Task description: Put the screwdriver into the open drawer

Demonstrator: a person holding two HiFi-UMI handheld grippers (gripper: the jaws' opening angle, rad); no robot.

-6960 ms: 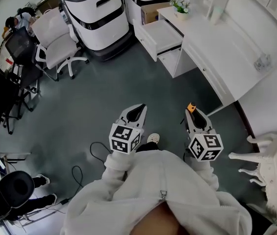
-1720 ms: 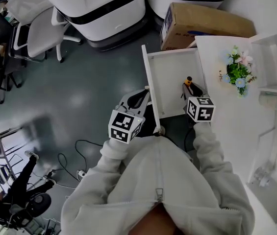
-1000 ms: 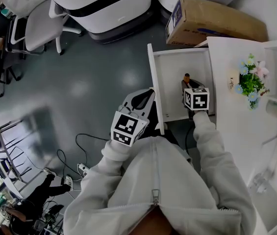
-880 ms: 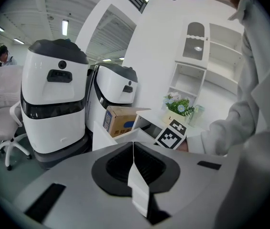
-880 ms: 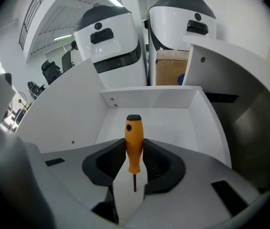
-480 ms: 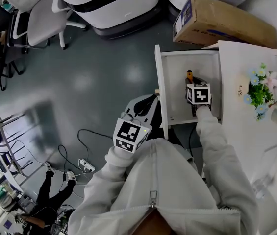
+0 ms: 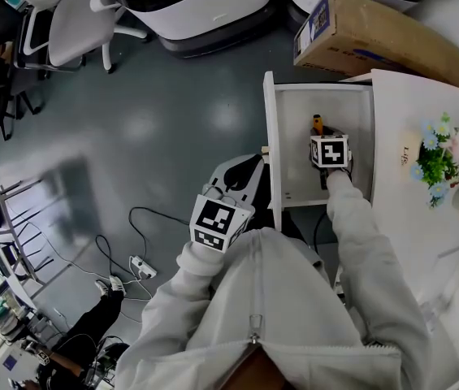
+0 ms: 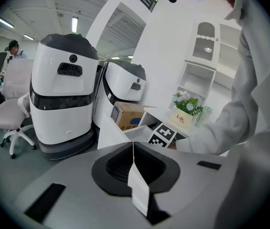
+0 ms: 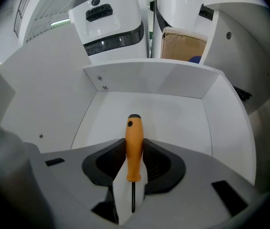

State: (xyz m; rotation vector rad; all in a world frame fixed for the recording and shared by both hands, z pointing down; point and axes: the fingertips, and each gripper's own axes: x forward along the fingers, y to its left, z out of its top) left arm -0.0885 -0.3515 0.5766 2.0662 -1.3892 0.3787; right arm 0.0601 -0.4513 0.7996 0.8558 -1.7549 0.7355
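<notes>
Two grippers: my left gripper (image 8: 134,151) hangs outside the drawer (image 7: 292,157), jaws together, empty; my right gripper (image 7: 318,132) pinches the orange screwdriver (image 9: 134,149) handle, low inside the open drawer. I'd ease down near the drawer bottom, tilt it flatter, then release clear of the walls.

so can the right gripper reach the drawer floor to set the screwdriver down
Probably yes. The right gripper, shut on the screwdriver, hangs inside the open drawer, and the floor ahead of it looks bare.
</notes>
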